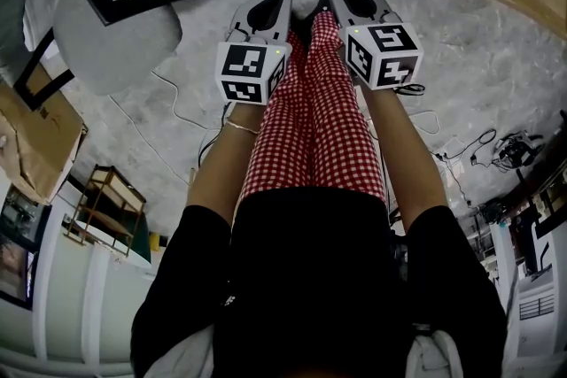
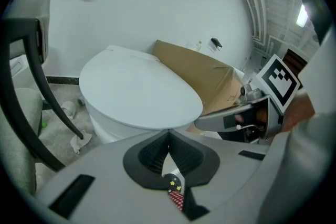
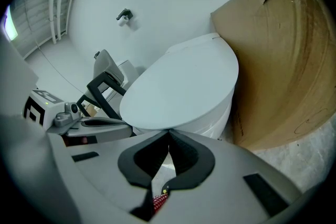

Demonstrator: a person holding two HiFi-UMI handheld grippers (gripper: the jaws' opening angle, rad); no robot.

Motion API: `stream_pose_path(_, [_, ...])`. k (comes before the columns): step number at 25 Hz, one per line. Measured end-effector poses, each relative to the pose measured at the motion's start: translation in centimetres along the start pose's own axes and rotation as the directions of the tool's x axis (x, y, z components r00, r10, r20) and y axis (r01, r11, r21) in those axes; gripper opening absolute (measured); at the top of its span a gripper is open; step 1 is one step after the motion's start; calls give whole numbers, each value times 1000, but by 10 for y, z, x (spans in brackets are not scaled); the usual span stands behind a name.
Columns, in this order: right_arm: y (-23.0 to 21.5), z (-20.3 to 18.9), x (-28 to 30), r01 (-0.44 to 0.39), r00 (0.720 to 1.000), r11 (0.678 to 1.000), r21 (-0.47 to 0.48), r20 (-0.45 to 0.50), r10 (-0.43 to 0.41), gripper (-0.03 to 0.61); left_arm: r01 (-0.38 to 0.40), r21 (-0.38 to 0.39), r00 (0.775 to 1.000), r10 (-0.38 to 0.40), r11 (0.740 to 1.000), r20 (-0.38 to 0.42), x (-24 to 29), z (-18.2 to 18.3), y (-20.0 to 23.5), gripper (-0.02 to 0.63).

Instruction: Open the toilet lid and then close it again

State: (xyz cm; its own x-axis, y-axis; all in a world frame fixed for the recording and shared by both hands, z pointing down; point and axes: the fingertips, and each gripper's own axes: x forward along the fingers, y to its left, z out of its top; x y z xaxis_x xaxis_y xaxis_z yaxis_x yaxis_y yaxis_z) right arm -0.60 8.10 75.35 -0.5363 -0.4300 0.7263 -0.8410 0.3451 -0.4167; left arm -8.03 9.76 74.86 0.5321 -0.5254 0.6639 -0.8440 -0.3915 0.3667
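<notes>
Concrete floor (image 1: 496, 57) surrounds the shut lid (image 2: 139, 89). Left tongs (image 2: 168, 135) and right tongs (image 3: 168, 135), both together and empty, should hook its front rim.

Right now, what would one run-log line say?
round white plastic toilet lid: down | left gripper: shut, empty | right gripper: shut, empty | both near lid

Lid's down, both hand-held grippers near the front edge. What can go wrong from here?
1. The left hand-held gripper and right hand-held gripper are both shut near the front rim of the smooth toilet lid; closed tips may slip off when lifting.
2. The cardboard sheet leans close beside the toilet; the right hand-held gripper might knock it.
</notes>
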Motion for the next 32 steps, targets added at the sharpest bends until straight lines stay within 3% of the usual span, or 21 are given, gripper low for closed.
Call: stream_pose_path(32, [-14,-25,28,-1,996,1000,9,-95,2,21,-31,-44,996,27,999,-83,23,-28,13,5])
